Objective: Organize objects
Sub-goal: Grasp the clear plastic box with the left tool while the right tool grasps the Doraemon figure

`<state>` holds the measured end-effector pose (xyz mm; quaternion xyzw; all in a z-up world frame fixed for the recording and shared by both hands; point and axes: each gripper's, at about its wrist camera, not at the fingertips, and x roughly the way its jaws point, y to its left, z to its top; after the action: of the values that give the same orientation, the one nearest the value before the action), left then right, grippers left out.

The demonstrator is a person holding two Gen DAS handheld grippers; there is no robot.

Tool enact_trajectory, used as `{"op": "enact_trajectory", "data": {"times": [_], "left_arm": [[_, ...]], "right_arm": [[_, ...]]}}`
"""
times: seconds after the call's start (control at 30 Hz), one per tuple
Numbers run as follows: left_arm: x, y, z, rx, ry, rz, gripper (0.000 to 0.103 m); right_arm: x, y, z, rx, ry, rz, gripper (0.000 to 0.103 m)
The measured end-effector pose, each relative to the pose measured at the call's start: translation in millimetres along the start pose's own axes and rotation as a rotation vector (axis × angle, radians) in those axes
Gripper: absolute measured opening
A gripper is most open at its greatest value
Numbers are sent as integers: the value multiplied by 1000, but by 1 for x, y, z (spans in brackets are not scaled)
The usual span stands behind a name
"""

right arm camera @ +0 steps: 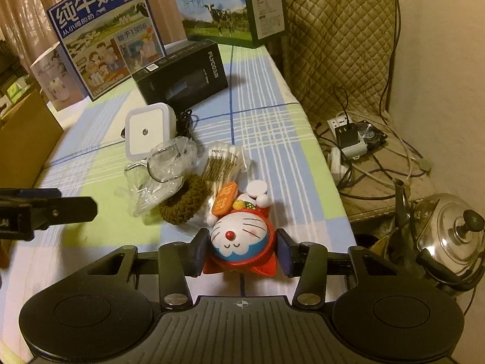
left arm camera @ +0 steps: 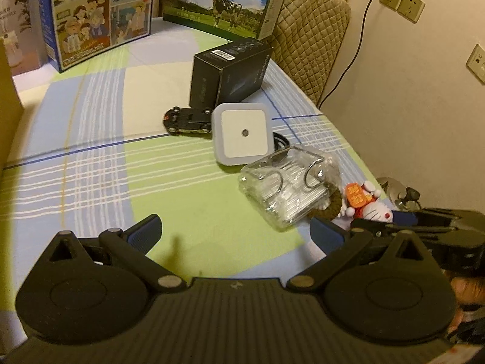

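Warm, yellowish indoor light fills both views, fairly dim, leaving colours muted and slightly grainy. The checked cloth on the tabletop (left arm camera: 91,157) is evenly lit, with soft shadows lying close beside the black box (left arm camera: 227,72) and the toy car (left arm camera: 188,119). Glare glints off the clear plastic bag (left arm camera: 285,188) and the steel kettle (right arm camera: 451,230). Fisheye distortion bends the milk cartons (right arm camera: 103,36) and wall edges outward, and the frame corners darken to black.

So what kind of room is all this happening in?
Most likely a room in someone's home: a checked tablecloth covers the table, milk cartons stand at the back, a quilted chair sits beside it, and a steel kettle rests on the floor.
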<state>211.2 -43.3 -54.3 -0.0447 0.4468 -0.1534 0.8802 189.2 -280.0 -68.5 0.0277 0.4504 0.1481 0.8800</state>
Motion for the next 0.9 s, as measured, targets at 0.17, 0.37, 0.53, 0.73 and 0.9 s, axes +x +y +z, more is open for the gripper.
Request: {"op": "enact_trajectory", "data": {"times": [0.17, 0.37, 0.53, 0.73, 0.9], "left_arm": [[12, -5, 9, -33, -3, -53, 102], [26, -11, 16, -40, -5, -73, 102], [41, -15, 26, -46, -11, -92, 102], [59, -20, 32, -51, 9, -93, 89], [59, -14, 31, -52, 19, -96, 62]], "right_arm": [[1, 2, 0, -20, 9, 33, 43], [5, 7, 0, -52, 17, 94, 43], [4, -1, 0, -28, 1, 83, 43], [3, -6, 1, -20, -4, 77, 43], [3, -7, 2, -17, -8, 77, 43]]}}
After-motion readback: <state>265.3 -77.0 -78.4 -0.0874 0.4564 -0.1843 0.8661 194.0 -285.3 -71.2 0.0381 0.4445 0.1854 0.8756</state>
